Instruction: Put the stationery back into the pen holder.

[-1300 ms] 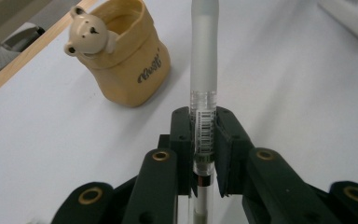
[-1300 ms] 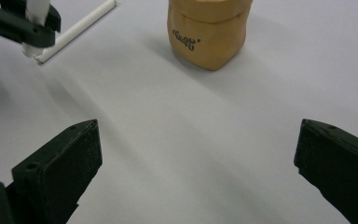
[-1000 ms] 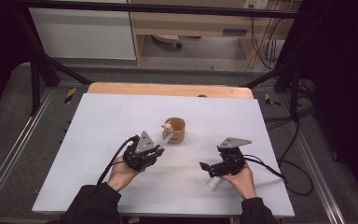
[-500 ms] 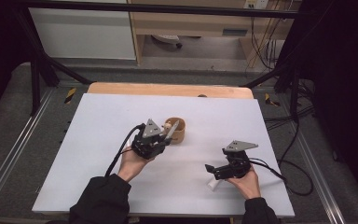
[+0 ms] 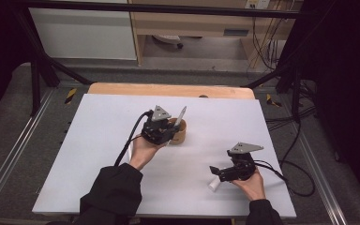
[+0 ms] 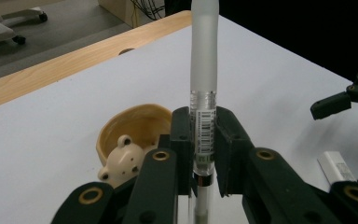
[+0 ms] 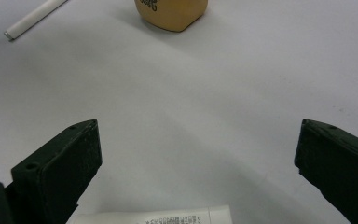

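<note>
A pen (image 6: 202, 135) with a frosted white cap and a barcode label stands upright between the black jaws of my left gripper (image 6: 203, 122), which is shut on it. In the high view the left gripper (image 5: 170, 132) hangs right beside a tan cup (image 5: 180, 134), and the pen's tip (image 5: 182, 114) points up over the rim. The cup (image 6: 133, 130) has a small bear figure on its near side. My right gripper (image 7: 198, 140) stands open a little above the table, with a white labelled tube (image 7: 168, 216) lying below its jaws. It sits at the front right in the high view (image 5: 218, 173).
A white stick-like pen (image 7: 32, 17) lies on the table left of the cup (image 7: 172, 11) in the right gripper view. The white table top (image 5: 98, 140) ends in a wooden strip (image 5: 168, 89) at the far edge. Cables trail from both grippers.
My left gripper has moved away from the person and a little right, rising, and now reaches the cup with the pen upright. The right gripper has hardly shifted.
</note>
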